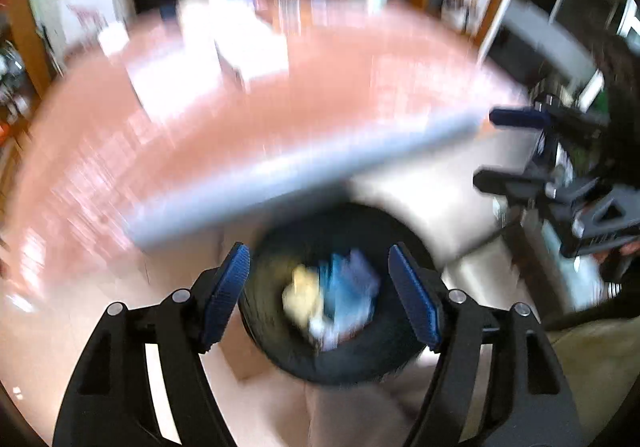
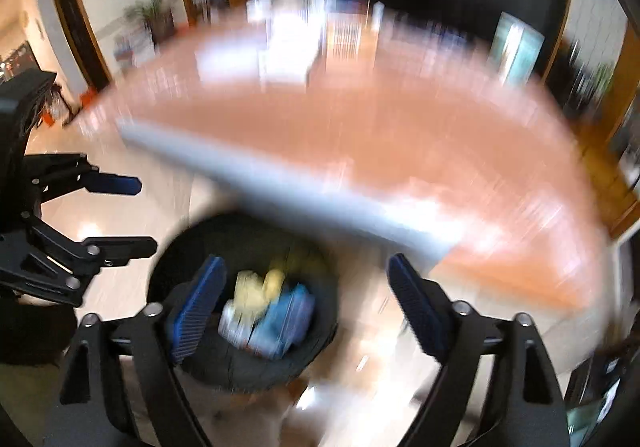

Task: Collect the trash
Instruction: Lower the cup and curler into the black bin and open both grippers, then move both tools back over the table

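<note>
A black round bin [image 1: 280, 331] [image 2: 208, 363] stands on the pale floor below the table edge. Blurred trash lies inside it: a yellow piece [image 1: 300, 287] [image 2: 256, 287] and blue and white wrappers [image 1: 348, 287] [image 2: 280, 319]. My left gripper [image 1: 320, 291] hangs above the bin's mouth, open, with nothing between its blue pads. My right gripper [image 2: 304, 303] is open too and empty, above the bin's right rim. Each gripper shows in the other's view, the right one [image 1: 496, 151] at the far right and the left one [image 2: 136, 215] at the far left, both with jaws apart.
A reddish table [image 1: 320, 95] [image 2: 400, 135] with a grey front edge fills the upper half, badly blurred. White boxes and papers [image 1: 240, 47] [image 2: 288, 47] lie on its far side. Glossy floor [image 2: 112, 215] surrounds the bin. Doorways and shelves stand behind.
</note>
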A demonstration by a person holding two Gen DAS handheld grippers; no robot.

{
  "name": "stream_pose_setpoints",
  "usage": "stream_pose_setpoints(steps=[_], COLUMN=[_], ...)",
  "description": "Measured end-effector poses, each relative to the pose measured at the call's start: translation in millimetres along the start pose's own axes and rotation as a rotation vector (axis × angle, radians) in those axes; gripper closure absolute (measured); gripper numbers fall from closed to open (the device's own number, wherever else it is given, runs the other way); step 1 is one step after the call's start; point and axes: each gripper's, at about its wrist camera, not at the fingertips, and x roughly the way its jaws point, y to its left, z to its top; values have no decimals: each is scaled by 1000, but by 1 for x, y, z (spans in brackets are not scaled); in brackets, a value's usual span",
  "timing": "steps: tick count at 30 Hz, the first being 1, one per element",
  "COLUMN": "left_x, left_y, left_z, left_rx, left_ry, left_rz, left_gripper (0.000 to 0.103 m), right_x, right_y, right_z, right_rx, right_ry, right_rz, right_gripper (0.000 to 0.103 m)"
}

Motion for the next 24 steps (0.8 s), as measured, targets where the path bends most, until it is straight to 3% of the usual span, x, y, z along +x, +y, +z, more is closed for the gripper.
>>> stream_pose_setpoints(steps=[1,2,3,4,5,7,10,14,18,24], left_x=[-26,-45,-71,-100,-117,-133,-135,-123,-97,-59], left_y=[3,5,8,14,18,28,46,65,78,97], left_z=[15,25,35,46,53,69,93,108,104,84], left_rx=[-23,-43,-71,-112,-158,-279,-344,-344,-351,-370], left_ry=[-96,-180,-300,-461,-564,-636,-606,-520,-426,-241], left_rz=[1,4,14,38,66,114,75,97,133,119], left_gripper=[21,5,1,1,1,1,1,1,2,2], right_x=[-30,-49,-72,-88,-106,-128,-132,-117,-87,-33], right_y=[1,0,1,0,0,-4,-20,-41,-57,-59], right_z=[19,31,45,55,66,84,114,133,145,139], right_rx=[-22,-32,-42,-45,-41,9,102,192,231,245], right_ry=[-123,-207,-316,-395,-487,-604,-613,-575,-503,-347], right_rz=[-10,-19,-28,-37,-49,-72,-72,-49,-75,-87], right_gripper=[6,4,4,4,4,4,4,4,4,4])
